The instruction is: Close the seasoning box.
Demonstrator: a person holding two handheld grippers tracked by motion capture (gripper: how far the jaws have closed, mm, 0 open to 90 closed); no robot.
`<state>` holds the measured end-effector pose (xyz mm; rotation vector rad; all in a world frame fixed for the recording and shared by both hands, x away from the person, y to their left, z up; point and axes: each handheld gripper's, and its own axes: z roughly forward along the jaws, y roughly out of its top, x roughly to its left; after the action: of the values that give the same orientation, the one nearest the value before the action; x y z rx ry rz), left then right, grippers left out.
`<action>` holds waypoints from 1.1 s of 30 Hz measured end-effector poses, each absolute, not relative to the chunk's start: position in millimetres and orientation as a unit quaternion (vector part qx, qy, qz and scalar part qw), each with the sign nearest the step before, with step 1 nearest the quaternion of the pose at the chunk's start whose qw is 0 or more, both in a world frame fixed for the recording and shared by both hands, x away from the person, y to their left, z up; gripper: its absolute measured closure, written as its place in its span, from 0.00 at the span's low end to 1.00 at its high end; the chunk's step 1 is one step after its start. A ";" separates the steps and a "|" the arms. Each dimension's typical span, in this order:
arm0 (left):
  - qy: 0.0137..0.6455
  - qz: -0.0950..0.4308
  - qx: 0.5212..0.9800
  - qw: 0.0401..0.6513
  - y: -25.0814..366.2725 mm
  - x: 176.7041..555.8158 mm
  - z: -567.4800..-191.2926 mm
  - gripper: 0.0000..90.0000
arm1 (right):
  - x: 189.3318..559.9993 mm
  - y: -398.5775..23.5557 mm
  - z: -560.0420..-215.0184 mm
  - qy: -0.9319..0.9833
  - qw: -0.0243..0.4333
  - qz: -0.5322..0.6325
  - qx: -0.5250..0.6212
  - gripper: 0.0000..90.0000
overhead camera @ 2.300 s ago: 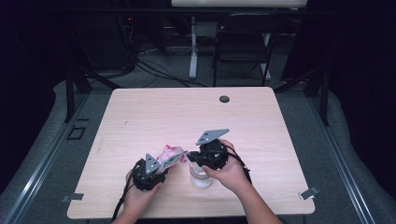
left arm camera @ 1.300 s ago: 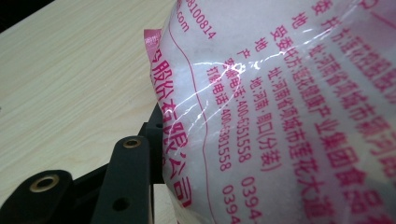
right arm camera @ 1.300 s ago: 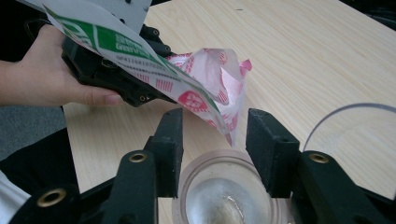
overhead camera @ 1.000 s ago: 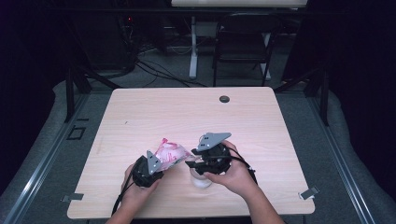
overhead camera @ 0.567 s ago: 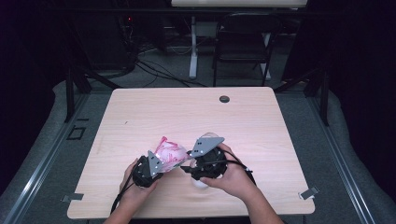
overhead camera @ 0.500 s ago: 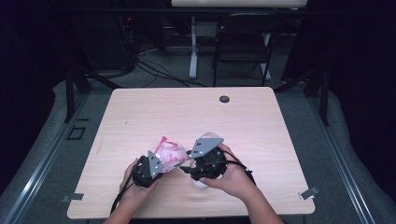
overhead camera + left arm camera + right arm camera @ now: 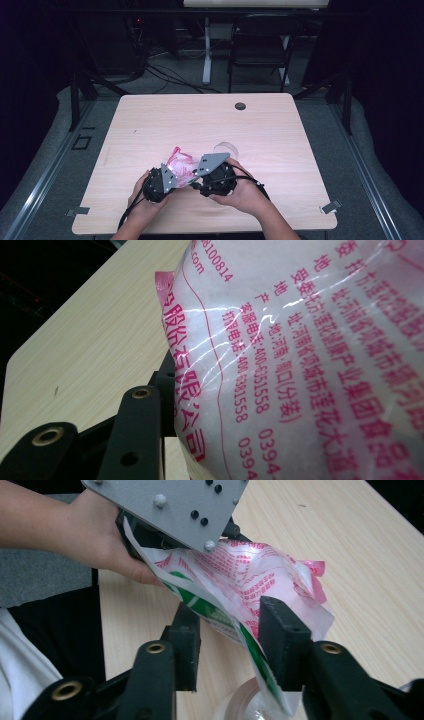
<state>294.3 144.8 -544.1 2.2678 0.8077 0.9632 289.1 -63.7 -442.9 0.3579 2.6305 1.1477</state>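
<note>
Bag [image 7: 181,165]: soft, crinkly, slippery; left gripper [image 7: 170,181] fingers clamp 7 o'clock edge; right gripper [image 7: 227,635] fingers just closing astride 5 o'clock edge, contact unclear.

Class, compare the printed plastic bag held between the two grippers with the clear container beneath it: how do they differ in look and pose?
The plastic bag is soft, crinkled and printed in pink and green; the clear container is see-through, with a round rim. The bag hangs above the table, gripped by the left gripper and lying between the jaws of the right gripper; the container sits below it. Both are near the table's front edge.
</note>
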 end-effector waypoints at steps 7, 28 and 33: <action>0.297 0.360 0.843 0.268 144.5 294.3 -544.5 0.63 | 289.5 -64.3 -443.6 0.901 0.110 0.399 0.129 0.85; 0.285 0.377 0.842 0.260 143.5 293.6 -541.3 0.63 | 293.8 -69.1 -443.5 0.886 0.094 0.419 0.174 1.00; 0.278 0.384 0.842 0.256 142.7 294.0 -541.0 0.64 | 295.7 -70.4 -443.7 0.885 0.090 0.419 0.181 1.00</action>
<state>294.0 142.7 -541.0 2.2858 0.7555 1.0424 295.7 -70.4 -443.7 0.5368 2.6324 1.2455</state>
